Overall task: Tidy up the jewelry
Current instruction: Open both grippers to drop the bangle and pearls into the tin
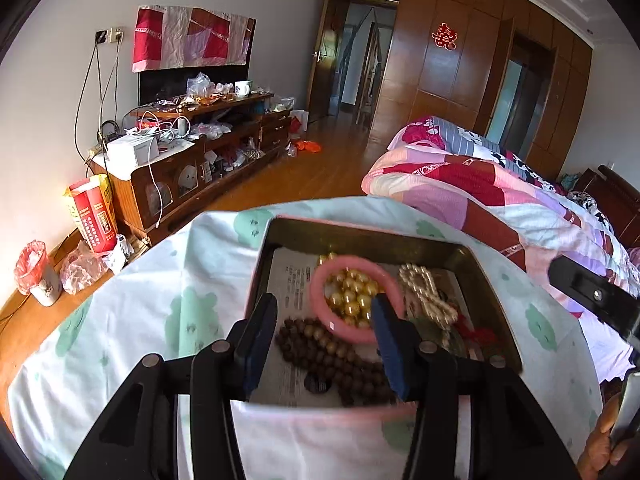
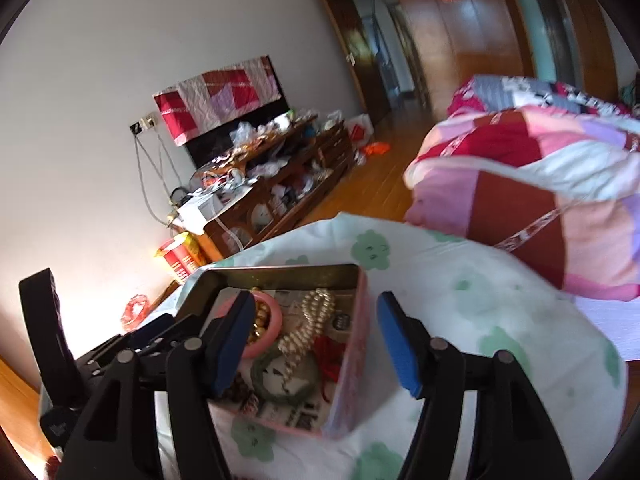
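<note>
My left tongs and right tongs both gape empty over the pink tin of jewelry.

The pink tin holds 2 bangles, 1 pink and 1 green, and 3 bead strands.

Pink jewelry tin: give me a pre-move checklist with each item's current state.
1. Open pink rectangular tin on the flower-print cloth: ok.
2. Left tool open, holding nothing: ok.
3. Right tool open, holding nothing: ok.
4. Pink round bangle around gold beads: reachable, ok.
5. Pearl strand free of red cord: cannot tell.
6. Brown wooden beads untangled: cannot tell.
</note>
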Motion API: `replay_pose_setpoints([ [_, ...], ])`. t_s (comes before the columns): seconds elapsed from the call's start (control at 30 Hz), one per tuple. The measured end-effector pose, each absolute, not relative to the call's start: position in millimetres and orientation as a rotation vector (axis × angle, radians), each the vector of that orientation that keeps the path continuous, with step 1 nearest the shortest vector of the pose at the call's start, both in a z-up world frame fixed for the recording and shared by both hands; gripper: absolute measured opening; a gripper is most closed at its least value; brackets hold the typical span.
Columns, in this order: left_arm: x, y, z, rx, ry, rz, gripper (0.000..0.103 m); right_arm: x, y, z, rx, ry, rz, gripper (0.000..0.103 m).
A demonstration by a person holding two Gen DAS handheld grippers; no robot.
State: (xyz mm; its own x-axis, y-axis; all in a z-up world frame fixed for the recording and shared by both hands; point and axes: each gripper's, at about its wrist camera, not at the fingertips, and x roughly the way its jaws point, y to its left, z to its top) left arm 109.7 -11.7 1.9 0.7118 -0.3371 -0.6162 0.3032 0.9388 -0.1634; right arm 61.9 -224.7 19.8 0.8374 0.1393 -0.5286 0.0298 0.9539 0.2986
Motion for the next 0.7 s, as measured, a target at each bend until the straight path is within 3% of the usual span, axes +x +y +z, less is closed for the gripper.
replay_pose_setpoints([
  [0.1,96.6,-9.0,0.0,-0.048,0.693,-0.335,0.05,40.3,-220.8,17.2,0.267,0.544,-0.01,0.08],
  [0.7,27.3,14.4,-5.4,0.016,0.683,-0.328,0.05,-23.6,-213.4,-7.1,0.23,0.543,-0.133,0.081],
])
